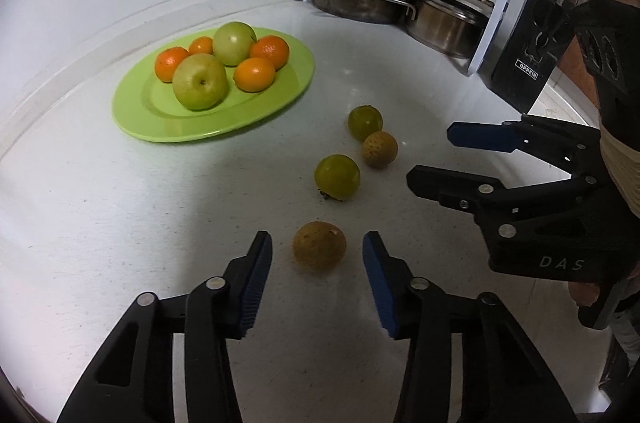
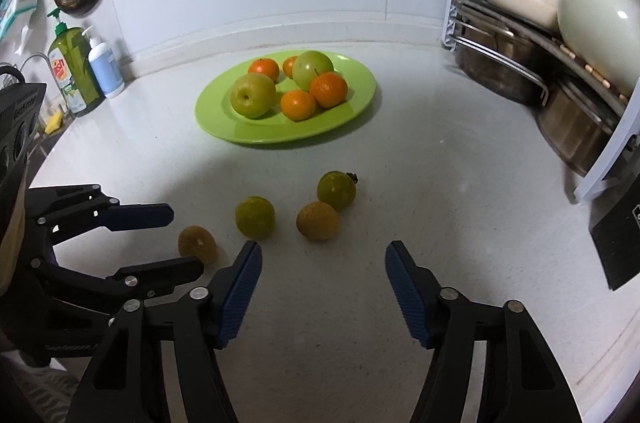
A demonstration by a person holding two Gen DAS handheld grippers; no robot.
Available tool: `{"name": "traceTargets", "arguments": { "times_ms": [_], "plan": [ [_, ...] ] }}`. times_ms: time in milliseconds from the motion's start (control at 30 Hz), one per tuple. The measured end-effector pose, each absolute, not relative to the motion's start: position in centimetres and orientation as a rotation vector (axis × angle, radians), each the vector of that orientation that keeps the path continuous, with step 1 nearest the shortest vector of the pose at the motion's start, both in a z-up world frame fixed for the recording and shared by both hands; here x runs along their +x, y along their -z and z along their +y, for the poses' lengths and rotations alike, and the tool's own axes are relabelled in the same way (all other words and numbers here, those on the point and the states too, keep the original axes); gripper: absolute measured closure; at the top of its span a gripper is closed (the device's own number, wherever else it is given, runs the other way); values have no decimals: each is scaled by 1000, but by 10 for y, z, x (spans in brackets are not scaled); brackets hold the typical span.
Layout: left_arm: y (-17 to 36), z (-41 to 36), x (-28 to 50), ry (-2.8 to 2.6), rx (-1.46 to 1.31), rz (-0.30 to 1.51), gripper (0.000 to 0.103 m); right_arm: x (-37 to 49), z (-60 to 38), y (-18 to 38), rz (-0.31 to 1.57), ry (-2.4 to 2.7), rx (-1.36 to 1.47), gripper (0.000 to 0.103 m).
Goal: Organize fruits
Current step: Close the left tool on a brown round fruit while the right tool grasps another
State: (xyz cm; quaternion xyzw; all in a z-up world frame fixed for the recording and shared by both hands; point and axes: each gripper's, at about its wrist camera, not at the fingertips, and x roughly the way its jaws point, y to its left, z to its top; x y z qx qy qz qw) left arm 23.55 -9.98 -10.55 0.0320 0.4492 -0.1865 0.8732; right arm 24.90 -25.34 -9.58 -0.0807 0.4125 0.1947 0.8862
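Left wrist | left tongs (image 1: 318, 255) agape astride brown fruit (image 1: 319, 250) | countertop (image 1: 120, 223)

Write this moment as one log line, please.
left gripper: open, straddling brown fruit | right gripper: open, empty | plate: six fruits | counter: four loose

Bare counter (image 2: 460, 183) is lying open between the four loose fruits and the pot rack (image 2: 532, 63), leaving a wide lane on that side. The green plate (image 1: 160, 127) is sitting well apart from the loose fruits, with clear counter between. The left gripper (image 1: 316, 263) is standing wide open with a brown fruit (image 1: 319, 246) between its fingers, untouched. The right gripper (image 2: 324, 271) is gaping over bare counter, just short of another brown fruit (image 2: 318, 221). Two green fruits (image 2: 255, 217) are crowding beside it, one touching. The knife block (image 1: 528, 63) is blocking the far right.
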Motion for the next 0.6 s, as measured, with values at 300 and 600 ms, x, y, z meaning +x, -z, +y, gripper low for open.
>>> {"name": "traceTargets", "arguments": {
  "times_ms": [300, 600],
  "plan": [
    [112, -105, 245, 401, 53, 972, 72, 260, -250, 100, 867, -422, -158, 49],
    [104, -104, 252, 383, 41, 951, 74, 274, -247, 105, 885, -425, -150, 55]
  ]
}}
